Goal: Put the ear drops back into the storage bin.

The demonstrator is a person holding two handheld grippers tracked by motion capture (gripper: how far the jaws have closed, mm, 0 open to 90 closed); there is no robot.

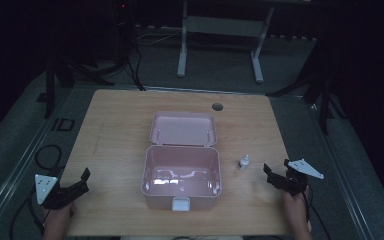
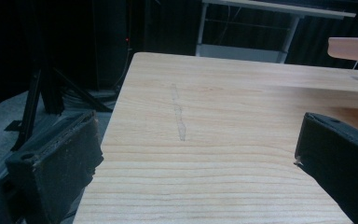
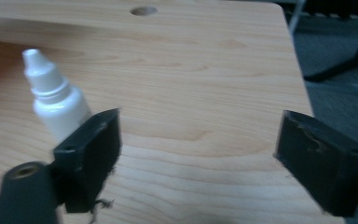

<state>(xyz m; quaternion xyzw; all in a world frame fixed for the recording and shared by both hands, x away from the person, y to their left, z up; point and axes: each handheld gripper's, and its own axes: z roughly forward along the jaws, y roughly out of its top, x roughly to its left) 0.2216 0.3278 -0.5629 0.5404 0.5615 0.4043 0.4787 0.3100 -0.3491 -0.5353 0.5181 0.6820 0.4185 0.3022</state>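
The wooden table (image 1: 120,120), pale and straight-grained with rounded corners, carries everything; a round cable hole (image 1: 217,106) is cut behind the box. The pink plastic box (image 1: 181,176) sits at the table's middle, a smooth glossy rectangle with rounded corners, its hinged lid (image 1: 183,129) thrown back flat behind it and a pale latch (image 1: 180,204) on its near wall. The small white dropper bottle (image 1: 244,162) stands upright just right of the box, apart from it, a smooth plastic cylinder with a tapered nozzle. The right gripper (image 1: 276,173), right of the box beyond the bottle, has its matte black jaws spread wide and empty; in the right gripper view the bottle (image 3: 56,100) stands behind one jaw, not between them. The left gripper (image 1: 82,181), at the table's left edge well away from the box, is likewise wide open over bare wood, gripping nothing.
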